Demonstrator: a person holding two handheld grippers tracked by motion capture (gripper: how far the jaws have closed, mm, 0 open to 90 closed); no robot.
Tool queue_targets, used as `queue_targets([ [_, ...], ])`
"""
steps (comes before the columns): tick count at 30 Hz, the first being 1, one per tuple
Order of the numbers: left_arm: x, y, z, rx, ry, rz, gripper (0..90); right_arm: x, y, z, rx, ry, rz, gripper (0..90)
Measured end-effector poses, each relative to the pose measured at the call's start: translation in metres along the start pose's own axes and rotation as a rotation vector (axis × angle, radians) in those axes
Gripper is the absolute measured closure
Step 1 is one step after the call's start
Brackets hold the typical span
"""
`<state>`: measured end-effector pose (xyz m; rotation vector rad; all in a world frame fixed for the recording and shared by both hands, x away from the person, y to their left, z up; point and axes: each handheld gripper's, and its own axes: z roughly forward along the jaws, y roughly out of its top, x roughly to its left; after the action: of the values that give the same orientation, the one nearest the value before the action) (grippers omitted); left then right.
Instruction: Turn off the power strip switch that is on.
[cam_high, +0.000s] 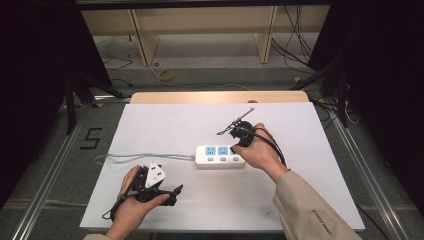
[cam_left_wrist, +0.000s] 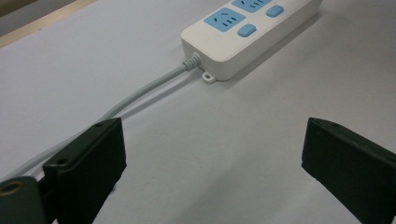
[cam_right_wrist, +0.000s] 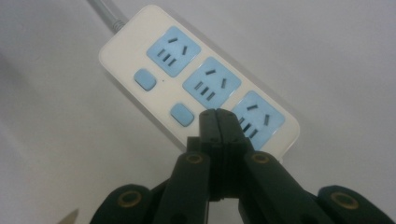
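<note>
Hovering with its 2 jaws pressed flat together and nothing between them, the right gripper (cam_right_wrist: 218, 122) points down at the power strip (cam_right_wrist: 196, 81), its tips above the near edge between the 2nd switch (cam_right_wrist: 182, 114) and the 3rd socket (cam_right_wrist: 258, 116); whether they touch the casing I cannot tell. From here the likeliest slip is a push that lands off the switch, on bare plastic or the socket face: the closed tips are narrow, the strip lies loose on the white table (cam_high: 165, 125), and a slanted push could skid it sideways or swing it on its grey cord (cam_left_wrist: 149, 86). Nothing pins the strip, for the left gripper (cam_left_wrist: 212, 161) rests apart, jaws spread wide and empty, with the strip's cord end ahead of it and the cord running past its left jaw. Seen from above, the strip lies just beneath the right hand (cam_high: 257, 150).
</note>
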<state>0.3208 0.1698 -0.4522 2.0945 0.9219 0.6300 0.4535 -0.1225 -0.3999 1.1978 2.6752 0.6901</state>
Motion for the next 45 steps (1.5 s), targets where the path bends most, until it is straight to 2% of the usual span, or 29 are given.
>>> queue_targets([
  [10,0.0,0.0,0.001,0.007,-0.003,0.003,5.8,-0.013,-0.02,-0.015,-0.066,-0.002,0.01,90.0],
  [20,-0.001,0.0,0.003,0.015,-0.008,0.005,5.8,-0.029,-0.042,-0.03,-0.105,-0.015,0.038,90.0],
  [30,-0.001,0.0,0.004,0.018,-0.008,0.005,5.8,-0.04,-0.064,-0.043,-0.13,-0.032,0.053,90.0],
  [45,-0.001,-0.001,0.005,0.021,-0.009,0.006,5.8,-0.047,-0.1,-0.047,-0.152,-0.026,0.074,90.0],
])
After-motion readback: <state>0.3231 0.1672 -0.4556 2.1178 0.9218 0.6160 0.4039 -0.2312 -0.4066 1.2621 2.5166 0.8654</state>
